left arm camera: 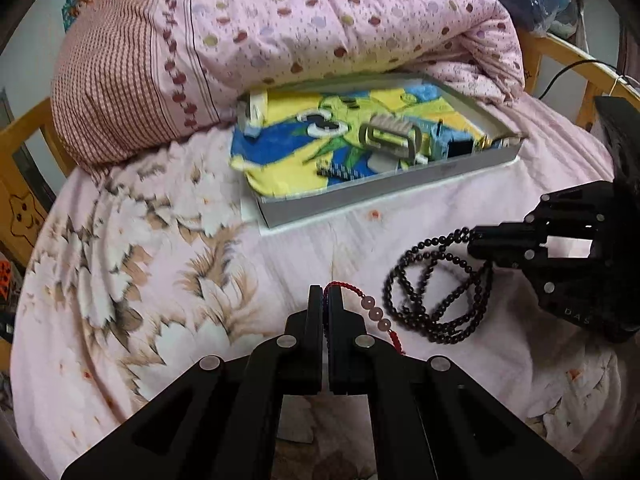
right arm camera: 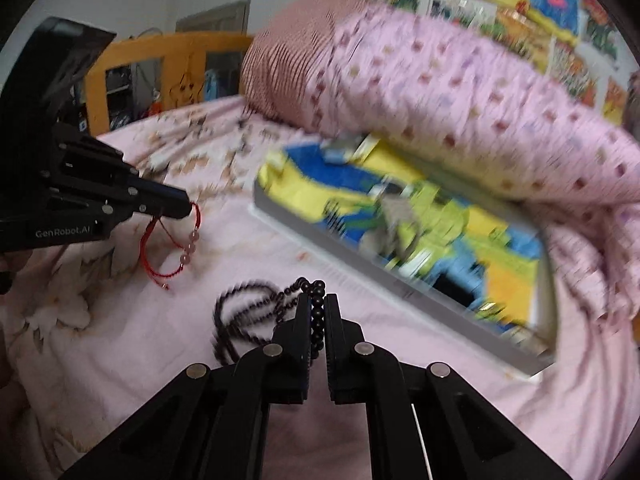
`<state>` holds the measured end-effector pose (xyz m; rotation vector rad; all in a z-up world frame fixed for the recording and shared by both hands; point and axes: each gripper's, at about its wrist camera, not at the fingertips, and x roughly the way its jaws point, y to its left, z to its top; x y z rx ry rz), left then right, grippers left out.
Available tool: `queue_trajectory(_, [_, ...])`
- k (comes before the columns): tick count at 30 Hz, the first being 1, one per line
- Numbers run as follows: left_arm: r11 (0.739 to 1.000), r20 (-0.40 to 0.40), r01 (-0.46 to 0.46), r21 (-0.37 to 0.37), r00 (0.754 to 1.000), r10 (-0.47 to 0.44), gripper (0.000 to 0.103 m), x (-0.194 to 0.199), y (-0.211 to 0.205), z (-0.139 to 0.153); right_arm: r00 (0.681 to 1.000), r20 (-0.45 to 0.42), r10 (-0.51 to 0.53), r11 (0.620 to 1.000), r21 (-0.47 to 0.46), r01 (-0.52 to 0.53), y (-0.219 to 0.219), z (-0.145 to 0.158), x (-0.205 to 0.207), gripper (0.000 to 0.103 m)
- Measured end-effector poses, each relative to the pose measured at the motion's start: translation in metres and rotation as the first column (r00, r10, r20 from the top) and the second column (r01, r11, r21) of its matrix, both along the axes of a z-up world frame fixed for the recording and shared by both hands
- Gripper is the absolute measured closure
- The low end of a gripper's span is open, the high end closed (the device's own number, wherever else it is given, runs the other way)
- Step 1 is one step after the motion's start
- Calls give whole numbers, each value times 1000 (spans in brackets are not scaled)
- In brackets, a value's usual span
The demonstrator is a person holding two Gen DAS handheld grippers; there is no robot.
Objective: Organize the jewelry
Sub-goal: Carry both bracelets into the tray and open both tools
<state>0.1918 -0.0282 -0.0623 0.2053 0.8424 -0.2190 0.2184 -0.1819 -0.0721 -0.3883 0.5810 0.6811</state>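
Observation:
My left gripper (left arm camera: 325, 294) is shut on a red cord bracelet (left arm camera: 376, 312) with pink beads, which hangs from its tips above the bed; it also shows in the right wrist view (right arm camera: 188, 240). My right gripper (right arm camera: 318, 300) is shut on a black bead necklace (right arm camera: 244, 320), whose loops hang down to the left. In the left wrist view the right gripper (left arm camera: 474, 242) holds that necklace (left arm camera: 432, 292) at the right. A grey shallow box (left arm camera: 360, 200) lined with a yellow and blue cloth lies beyond both grippers and holds small items.
A pink dotted quilt (left arm camera: 320, 20) and a checked pillow (left arm camera: 108, 92) lie behind the box (right arm camera: 360, 256). The bed has a pink floral sheet (left arm camera: 160, 260) and a wooden frame (left arm camera: 24, 152). A black cable (left arm camera: 568, 72) runs at the far right.

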Motion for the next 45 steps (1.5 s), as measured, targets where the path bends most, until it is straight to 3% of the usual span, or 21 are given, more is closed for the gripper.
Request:
queue_trajectory(7, [1000,73,19,9,997,-20,103,12,-10,26,990,122,-73,994,87,63,-22,34,7,97])
queue_trajectory(12, [1000,115,10,-20,993,-8,103,36,-26,43,976,147,-162,971,198,131,-41,58,24,97])
queue_trajectory(18, [993,122,-41,-109,991,54,103,76,-35,55,945,73,-318,889,369,271,-89,76,65,97])
queue_trajectory(21, [984,87,-78,-162,992,93,103,97,-38,52,922,54,-384,849,413,330,-113,80,77,97])
queue_trajectory(25, [977,52,-120,-175,990,131,103,117,-42,43,893,23,-450,793,471,387,-143,82,94,97])
queue_trajectory(28, [968,5,-157,-194,987,161,103,128,-39,31,890,8,-456,772,502,391,-151,83,103,97])
queue_trajectory(36, [971,-64,-175,-162,984,166,103,133,-43,6,927,79,-366,779,570,260,-133,112,103,97])
queue_trajectory(40, [975,-69,-162,-152,986,153,103,135,-48,1,942,36,-334,788,560,257,-125,102,109,97])
queue_trajectory(45, [973,-83,-160,-166,985,148,103,139,-55,-3,953,-85,-292,811,506,294,-109,72,122,97])
